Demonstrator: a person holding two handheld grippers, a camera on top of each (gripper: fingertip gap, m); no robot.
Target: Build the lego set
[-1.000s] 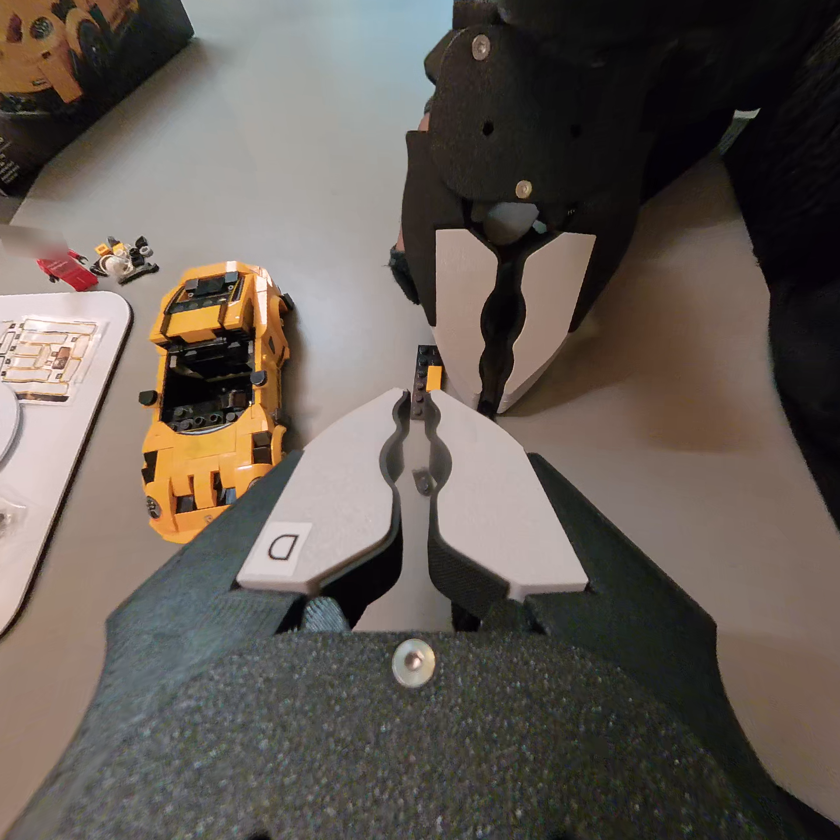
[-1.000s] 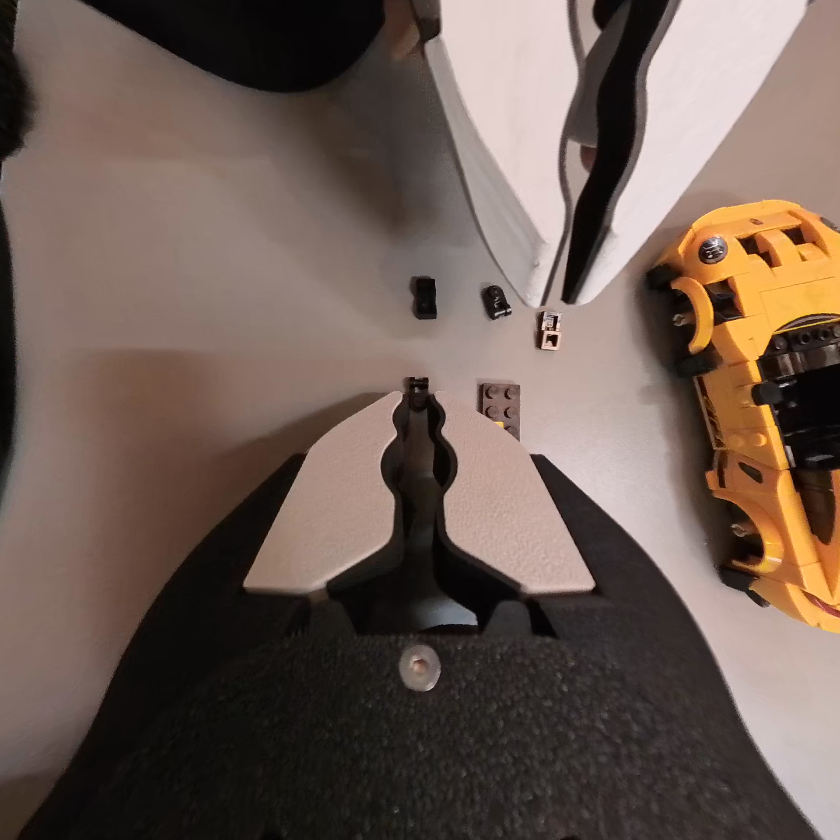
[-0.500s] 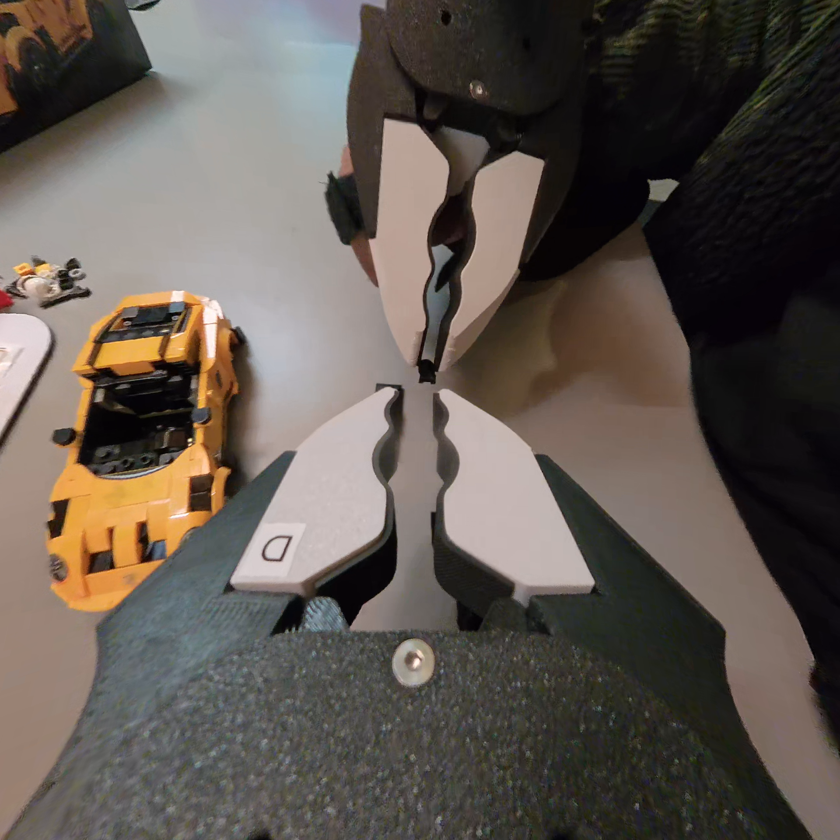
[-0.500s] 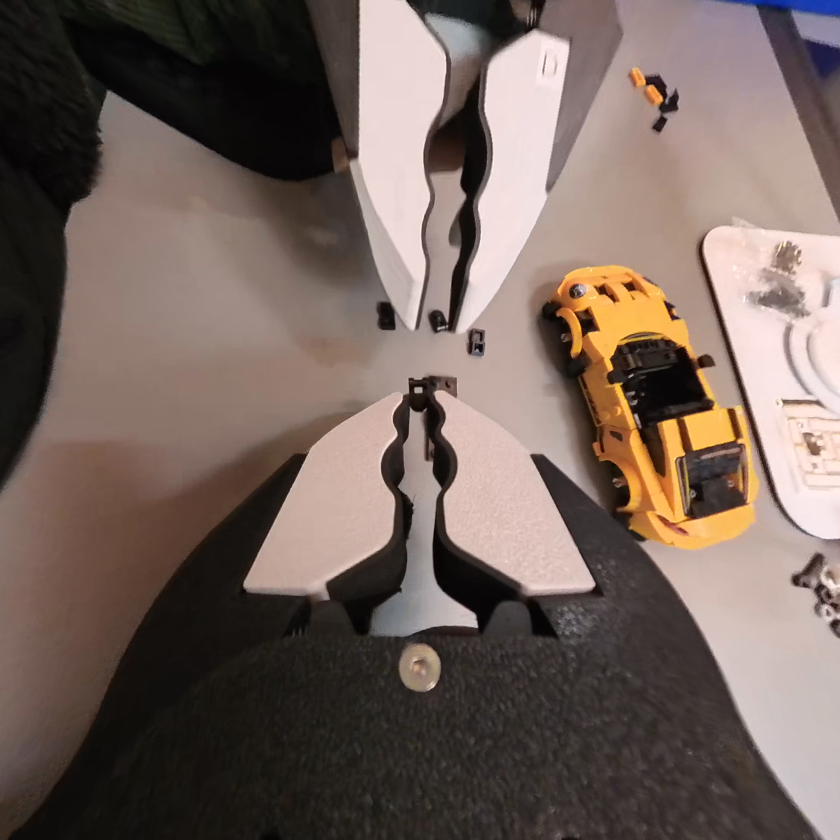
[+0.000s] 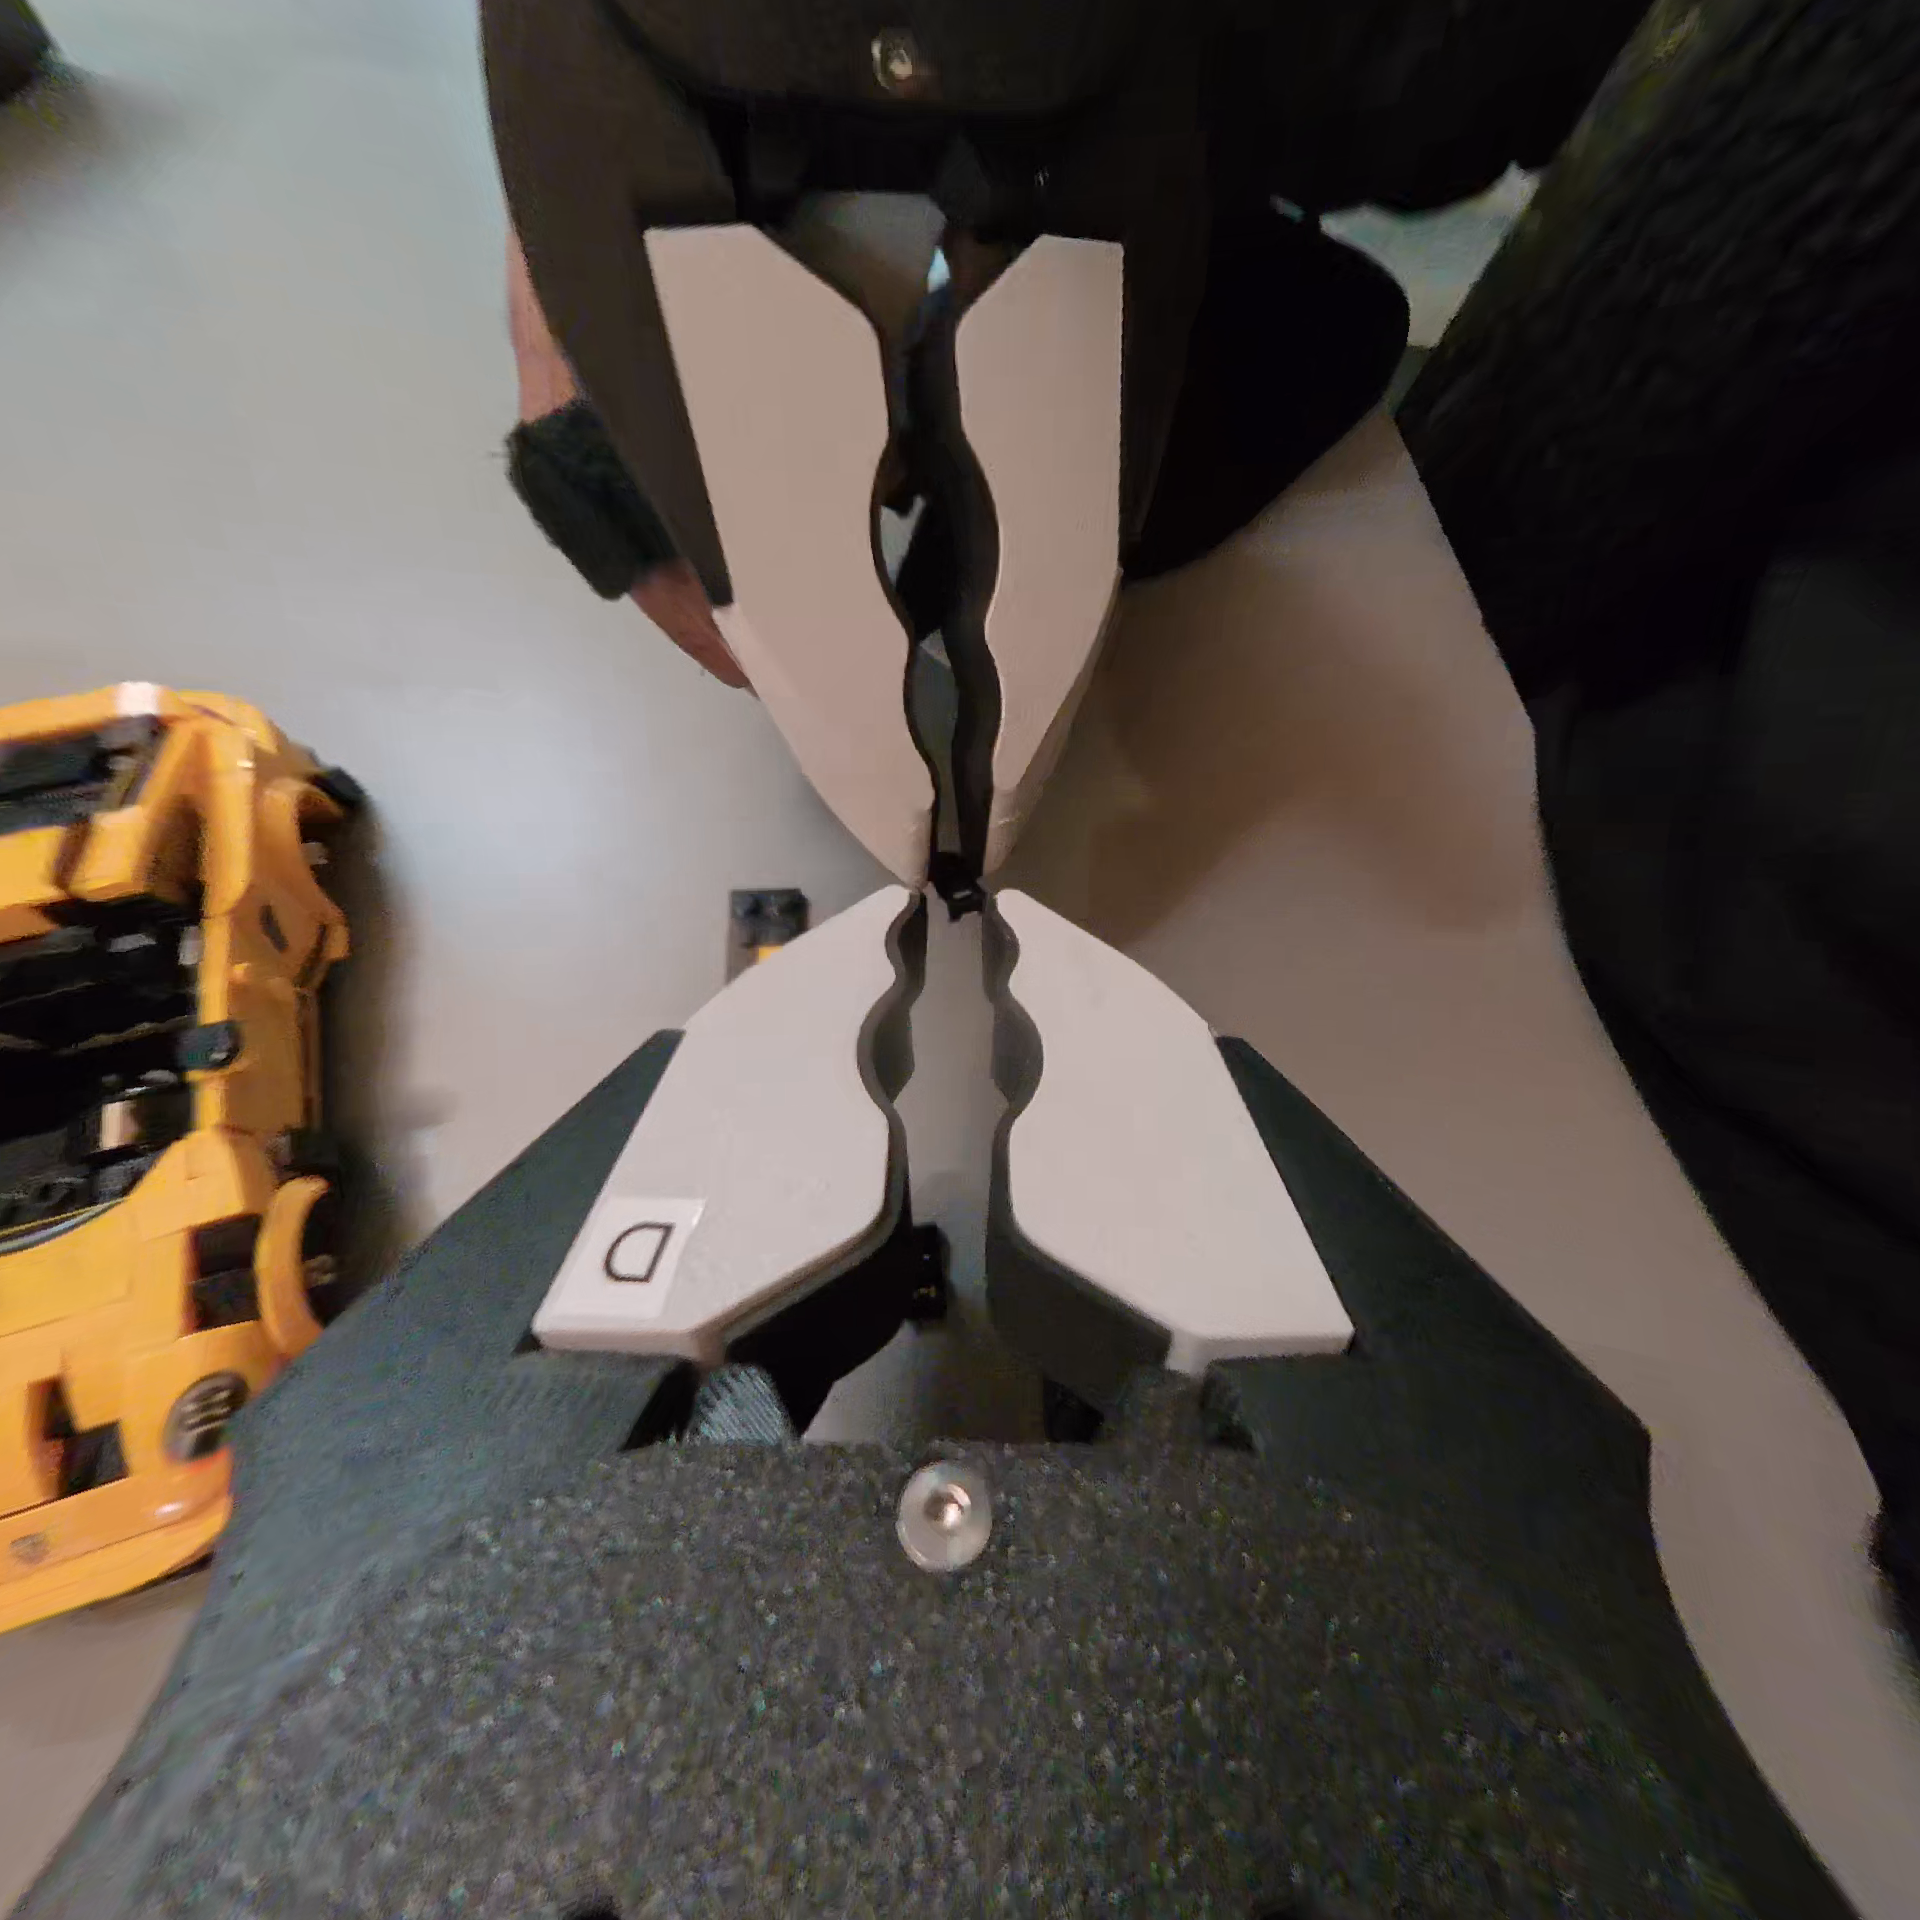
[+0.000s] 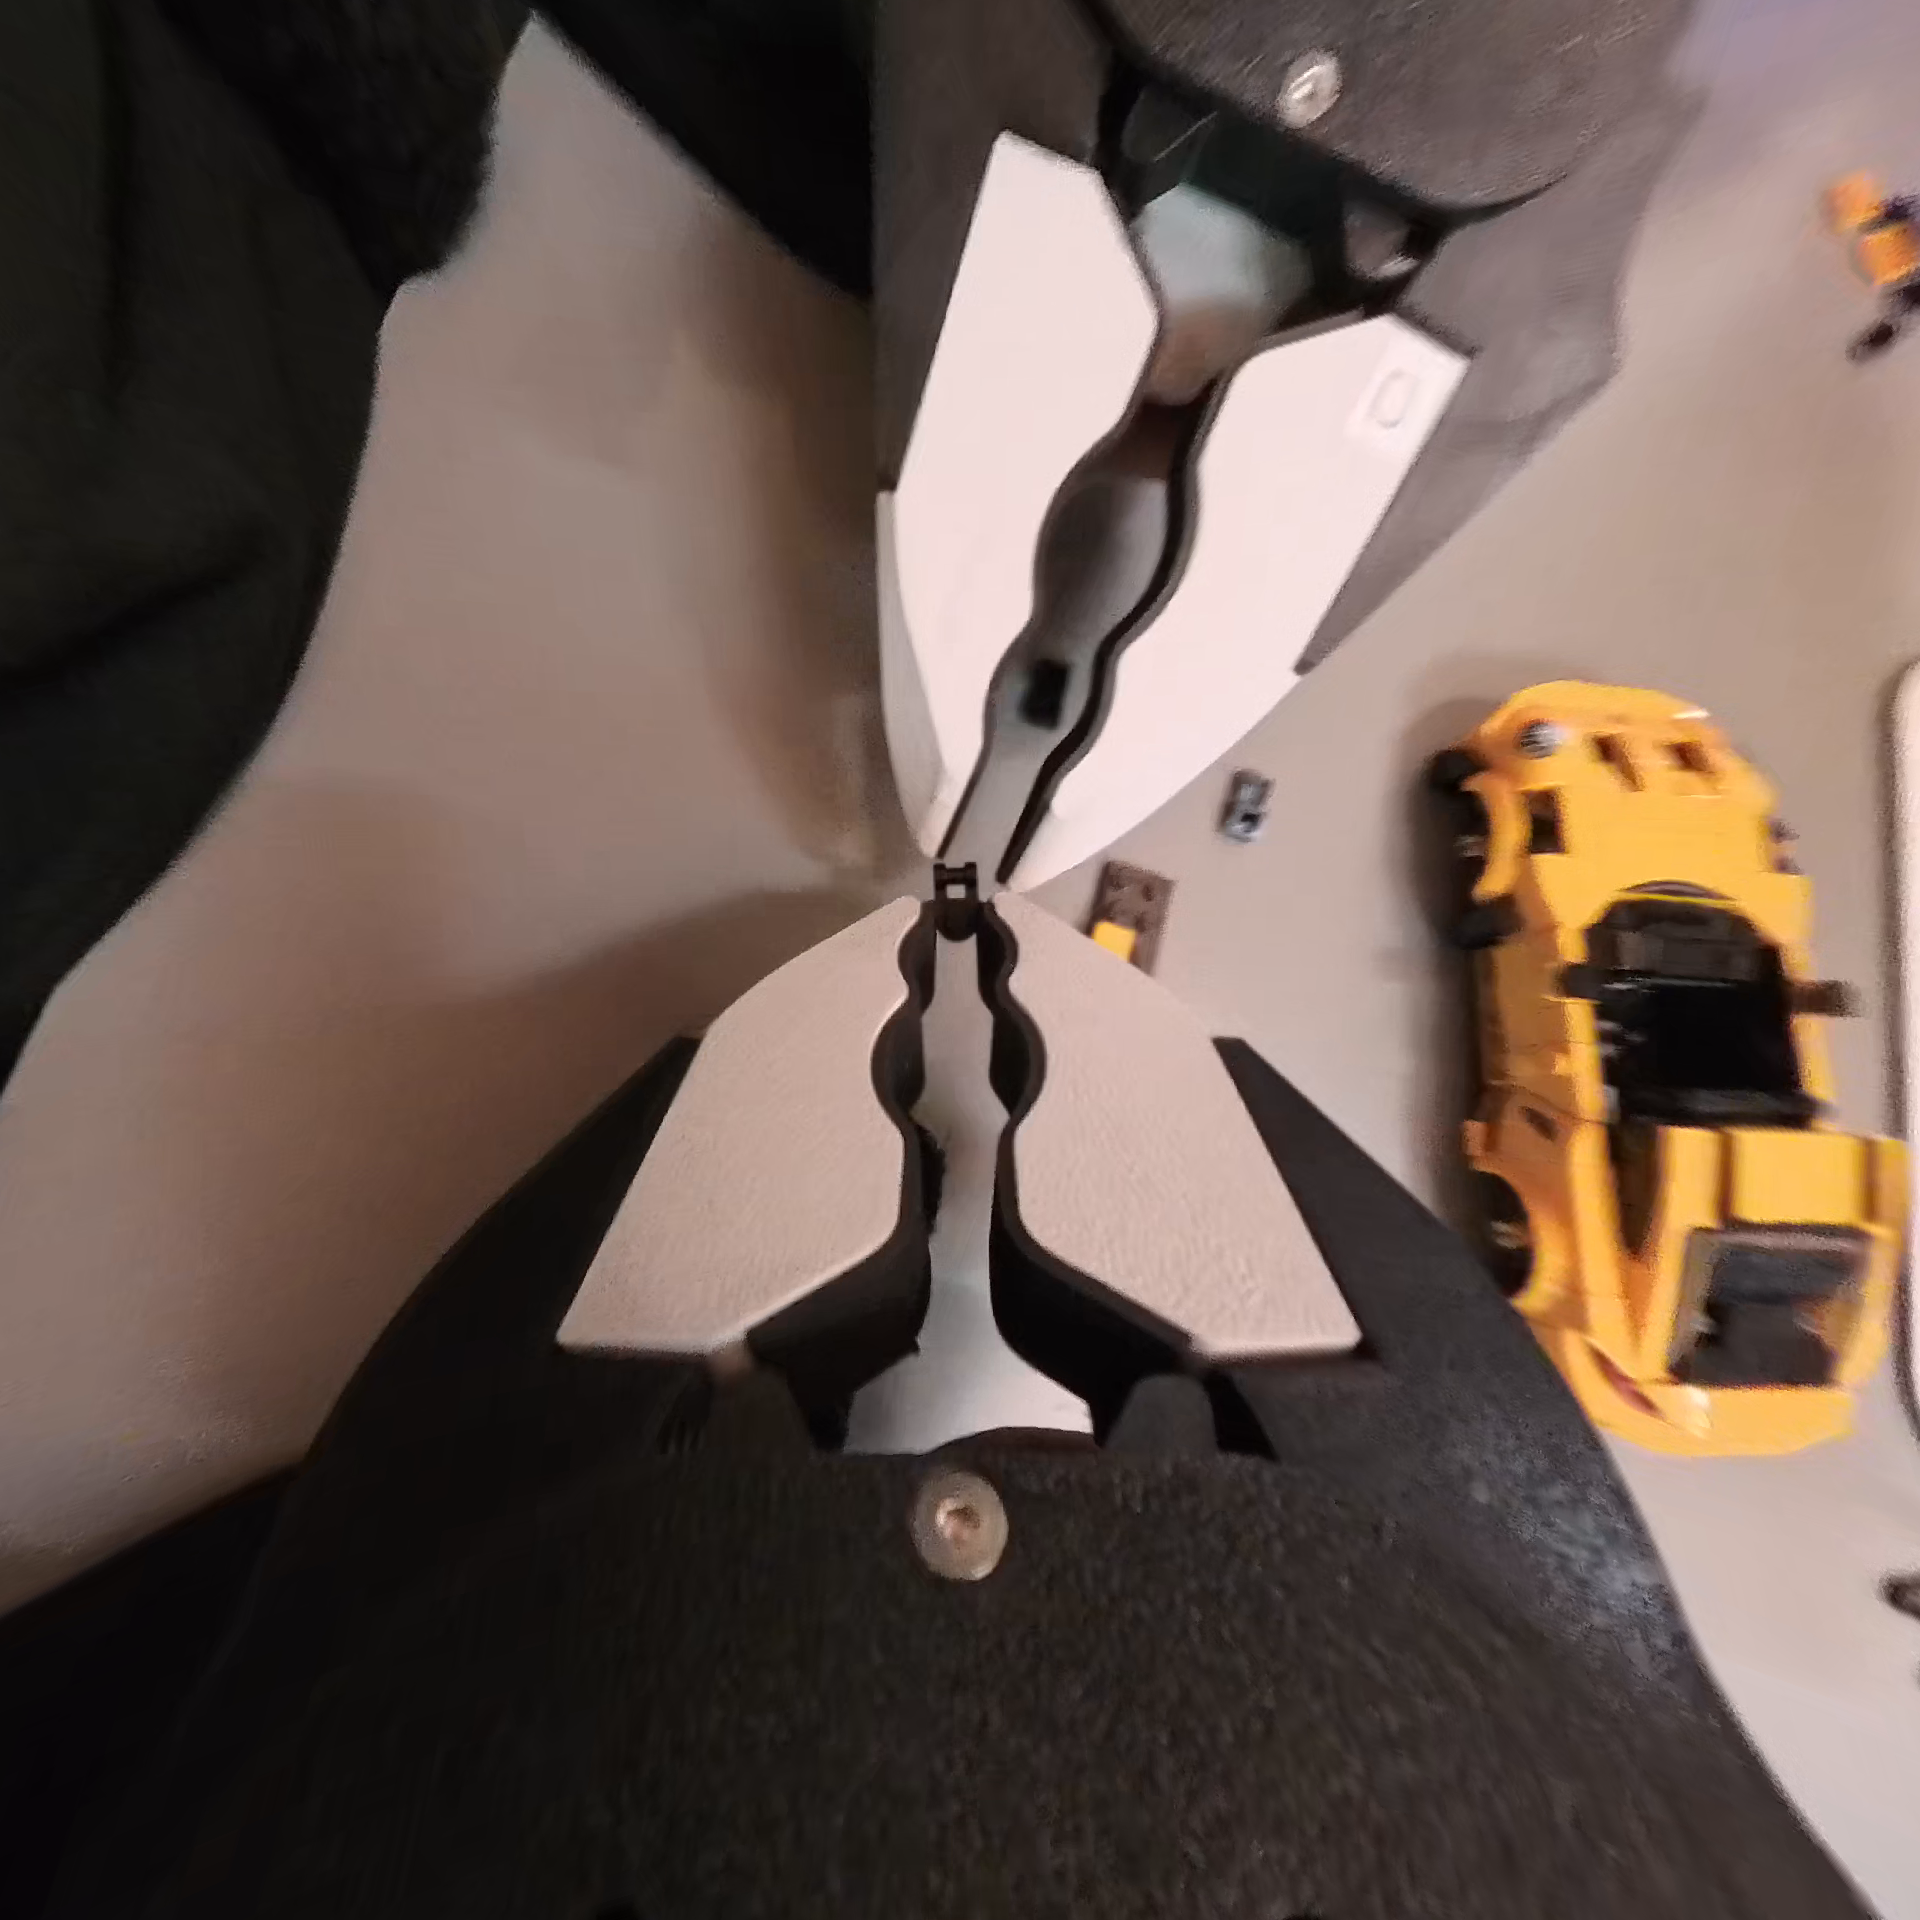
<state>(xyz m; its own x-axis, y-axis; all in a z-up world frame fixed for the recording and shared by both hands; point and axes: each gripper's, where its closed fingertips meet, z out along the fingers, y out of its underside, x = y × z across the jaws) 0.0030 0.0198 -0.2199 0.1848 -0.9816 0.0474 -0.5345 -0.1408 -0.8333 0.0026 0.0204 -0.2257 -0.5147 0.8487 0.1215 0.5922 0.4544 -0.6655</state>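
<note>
Grey bench (image 5: 312, 416) stretches under both tools, with the yellow car (image 6: 1662, 1091) lying off to one side, its body largely built but the cabin open and roofless. My right hand-held gripper (image 6: 954, 909) is pinched narrow on a small black piece (image 6: 954, 883). My left hand-held gripper (image 5: 951, 904) meets it tip to tip, its fingers a narrow gap apart and seemingly holding nothing. A dark plate with a yellow tile (image 6: 1127, 914) and another small part (image 6: 1244, 805) wait loose nearby, so I judge several steps remain.
</note>
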